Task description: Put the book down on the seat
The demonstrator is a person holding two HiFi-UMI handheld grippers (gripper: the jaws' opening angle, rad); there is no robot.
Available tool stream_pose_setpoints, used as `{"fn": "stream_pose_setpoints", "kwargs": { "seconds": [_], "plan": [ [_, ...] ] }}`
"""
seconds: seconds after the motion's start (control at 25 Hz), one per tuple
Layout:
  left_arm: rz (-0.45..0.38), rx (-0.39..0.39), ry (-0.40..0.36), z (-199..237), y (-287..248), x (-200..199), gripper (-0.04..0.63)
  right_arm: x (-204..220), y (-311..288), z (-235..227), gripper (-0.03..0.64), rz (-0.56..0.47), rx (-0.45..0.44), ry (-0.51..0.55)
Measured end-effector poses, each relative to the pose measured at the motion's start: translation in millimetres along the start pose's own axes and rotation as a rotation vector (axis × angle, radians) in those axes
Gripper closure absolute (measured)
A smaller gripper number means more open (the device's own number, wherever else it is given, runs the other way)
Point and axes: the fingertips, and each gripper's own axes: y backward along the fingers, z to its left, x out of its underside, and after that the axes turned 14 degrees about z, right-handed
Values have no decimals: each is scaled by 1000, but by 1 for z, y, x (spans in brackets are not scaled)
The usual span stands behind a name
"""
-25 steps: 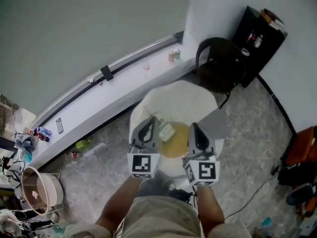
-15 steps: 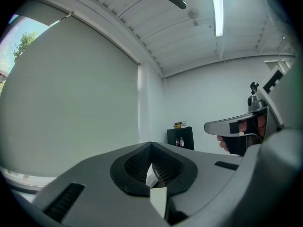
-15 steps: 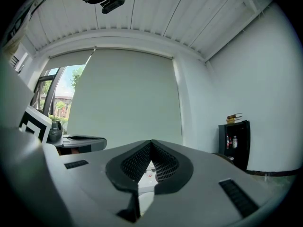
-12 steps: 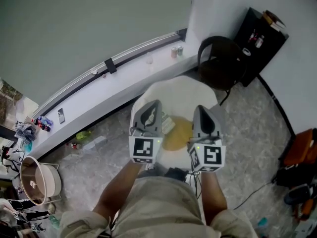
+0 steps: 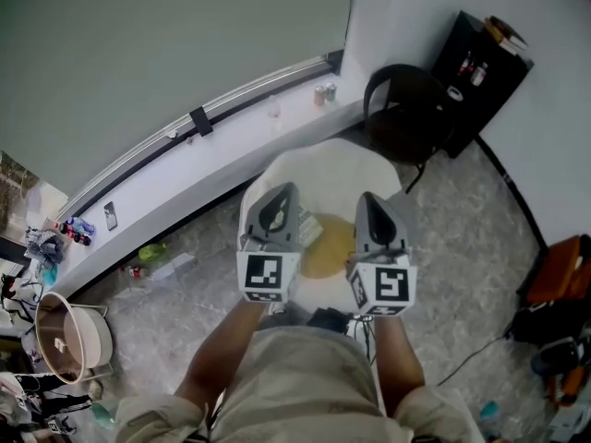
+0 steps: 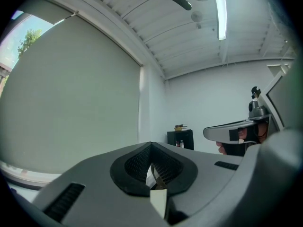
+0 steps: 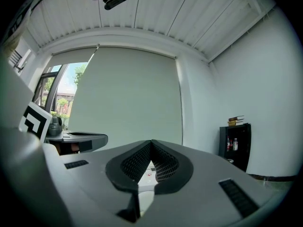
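The left tongs [image 5: 281, 197] hide part of the book [image 5: 311, 231] (print unreadable).

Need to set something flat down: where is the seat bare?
The white seat is bare across its far half, toward the black chair. Its near half is crowded: a yellow item shows between left gripper and right gripper.

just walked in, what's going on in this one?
A person stands over the white seat with a gripper in each hand. The yellow book is between them over the seat; whether it touches the seat is unclear. The left gripper is shut, with a thin pale edge, apparently the book's, between its jaws. The right gripper looks shut too; whether it grips the book is unclear.
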Motion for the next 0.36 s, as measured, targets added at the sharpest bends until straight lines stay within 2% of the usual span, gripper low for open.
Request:
{"fn": "stream_pose_setpoints", "kwargs": {
  "seconds": [0.36],
  "plan": [
    [-10, -19, -15, -5, 3, -1, 589, 2, 4, -1, 612, 1, -6, 10]
  ]
}}
